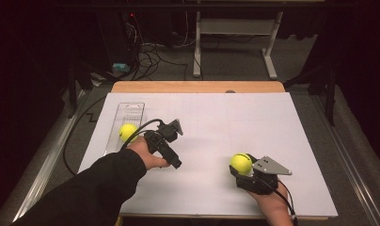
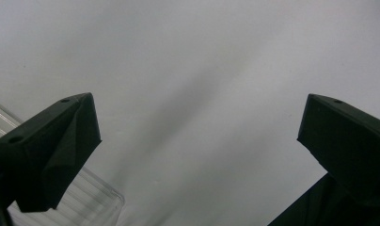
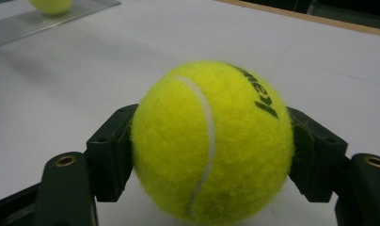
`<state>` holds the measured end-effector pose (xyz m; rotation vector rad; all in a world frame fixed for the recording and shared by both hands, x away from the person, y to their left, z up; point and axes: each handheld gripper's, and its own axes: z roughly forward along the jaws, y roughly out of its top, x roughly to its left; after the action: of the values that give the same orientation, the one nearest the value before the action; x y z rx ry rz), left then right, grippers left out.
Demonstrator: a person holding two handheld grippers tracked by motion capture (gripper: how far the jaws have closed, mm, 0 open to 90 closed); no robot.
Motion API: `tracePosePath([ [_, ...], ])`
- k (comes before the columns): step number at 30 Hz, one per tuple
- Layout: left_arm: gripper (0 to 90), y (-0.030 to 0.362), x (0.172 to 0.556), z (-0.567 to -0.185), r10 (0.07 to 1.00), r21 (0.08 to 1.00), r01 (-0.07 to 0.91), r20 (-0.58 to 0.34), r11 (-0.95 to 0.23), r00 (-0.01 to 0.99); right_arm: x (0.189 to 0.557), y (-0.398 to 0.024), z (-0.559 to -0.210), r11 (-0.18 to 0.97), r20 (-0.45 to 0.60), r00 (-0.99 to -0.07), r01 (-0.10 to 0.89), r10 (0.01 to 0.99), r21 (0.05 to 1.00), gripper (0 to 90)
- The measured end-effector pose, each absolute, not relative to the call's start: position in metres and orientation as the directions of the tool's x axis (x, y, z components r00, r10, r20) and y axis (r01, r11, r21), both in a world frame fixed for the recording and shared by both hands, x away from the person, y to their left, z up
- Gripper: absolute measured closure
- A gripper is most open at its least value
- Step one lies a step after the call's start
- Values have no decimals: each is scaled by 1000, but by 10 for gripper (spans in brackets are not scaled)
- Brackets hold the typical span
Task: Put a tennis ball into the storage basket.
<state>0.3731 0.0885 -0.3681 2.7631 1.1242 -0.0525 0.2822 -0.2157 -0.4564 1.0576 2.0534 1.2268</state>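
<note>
**Tennis ball clamped in the right gripper**

The tennis ball (image 3: 211, 141) sits between the two black jaws of the right gripper (image 1: 247, 170), which is clenched on both its sides, near the front right part of the white table sheet (image 1: 216, 122). The left gripper (image 2: 197, 141) has its jaws wide apart and grasps nothing. Just beside it lies a clear plastic tray (image 1: 131, 113) that contains a second tennis ball (image 1: 128, 132).

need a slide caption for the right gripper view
Right hand-held gripper shut on a tennis ball above the white table, with a second ball on a clear tray behind.
</note>
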Motion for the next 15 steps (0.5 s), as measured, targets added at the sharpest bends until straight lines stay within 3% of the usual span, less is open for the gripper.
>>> tracePosePath([
  [15,4,87,372,-362,694,134,698,-84,-703,715,282,-166,-452,315,-35,-671,301,741,900,280],
])
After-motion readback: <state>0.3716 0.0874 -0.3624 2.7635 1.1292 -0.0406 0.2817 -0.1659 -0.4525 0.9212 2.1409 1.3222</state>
